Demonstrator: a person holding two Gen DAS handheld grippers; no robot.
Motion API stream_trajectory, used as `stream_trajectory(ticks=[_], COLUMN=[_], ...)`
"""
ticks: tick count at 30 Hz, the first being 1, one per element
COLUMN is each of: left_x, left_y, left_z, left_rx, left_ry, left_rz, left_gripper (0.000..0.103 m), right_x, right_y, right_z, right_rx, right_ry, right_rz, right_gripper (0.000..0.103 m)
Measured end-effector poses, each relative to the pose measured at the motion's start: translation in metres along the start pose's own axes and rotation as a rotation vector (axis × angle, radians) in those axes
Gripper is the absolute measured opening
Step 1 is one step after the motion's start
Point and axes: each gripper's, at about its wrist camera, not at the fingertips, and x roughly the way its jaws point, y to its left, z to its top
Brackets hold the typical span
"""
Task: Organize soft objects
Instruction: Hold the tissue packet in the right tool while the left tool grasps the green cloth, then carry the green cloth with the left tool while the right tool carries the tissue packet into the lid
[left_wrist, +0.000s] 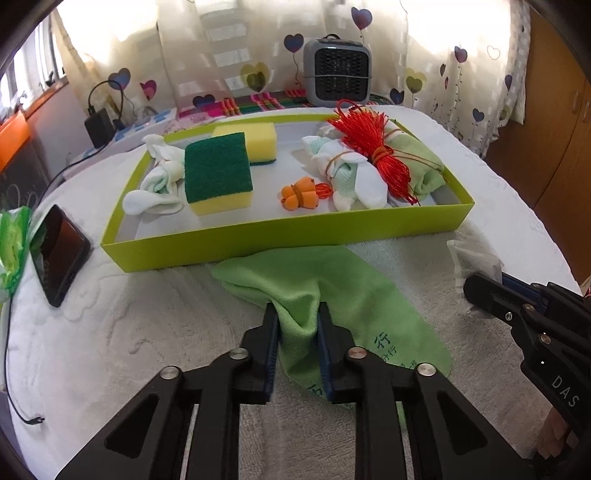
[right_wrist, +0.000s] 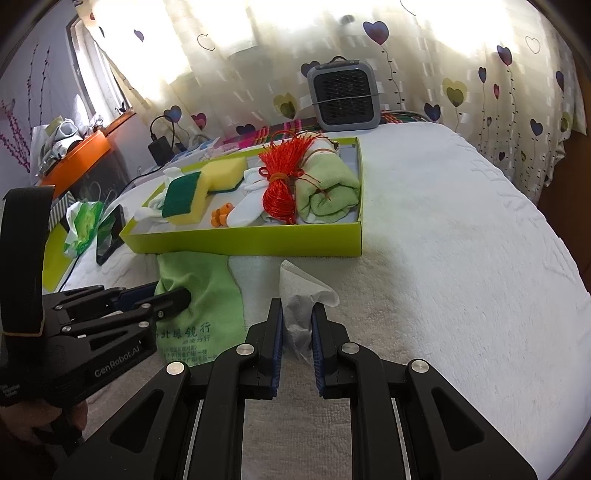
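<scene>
My left gripper (left_wrist: 296, 314) is shut on a fold of a green cloth (left_wrist: 343, 280) that lies on the white towel in front of the lime-green tray (left_wrist: 295, 236). My right gripper (right_wrist: 297, 314) is shut on a white tissue (right_wrist: 301, 291) just right of the cloth (right_wrist: 199, 291). The tray (right_wrist: 258, 243) holds two yellow-green sponges (left_wrist: 218, 173), tied white socks (left_wrist: 354, 173), a red cord bundle (left_wrist: 369, 144), a rolled green cloth (left_wrist: 424, 162) and orange earplugs (left_wrist: 297, 192). The right gripper also shows in the left wrist view (left_wrist: 476, 295), with the tissue (left_wrist: 472, 258) in it.
A black phone (left_wrist: 59, 251) and a green packet (left_wrist: 13, 236) lie left of the tray. A grey fan heater (left_wrist: 338, 72) stands behind it by the curtain. A cable (left_wrist: 7, 350) runs along the left edge. White towel (right_wrist: 461, 258) spreads to the right.
</scene>
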Motion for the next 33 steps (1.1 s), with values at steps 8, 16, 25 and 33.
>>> stream_trajectory(ticks=[8,16,25,33], left_x=[-0.009,-0.026,-0.039,-0.053], left_y=[0.008,-0.006,-0.007,-0.004], left_z=[0.003,0.003,-0.001,-0.001], left_rx=[-0.022,0.025,0.009,0.002], left_ry=[-0.065,-0.131,-0.146,-0.166], left_rz=[-0.031,-0.127,-0.175,-0.177], left_gripper=[0.006,0.006,0.006,0.006], right_x=[0.001,0.001,-0.005,-0.017], right_y=[0.000,0.000,0.003,0.007], right_z=[0.000,0.000,0.000,0.002], right_rx=[0.003,0.004,-0.006,-0.015], right_ry=[0.005,0.001,-0.028,-0.071], right_rz=[-0.007,-0.014,-0.010,0.002], right_gripper=[0.015,0.015,0.015,0.015])
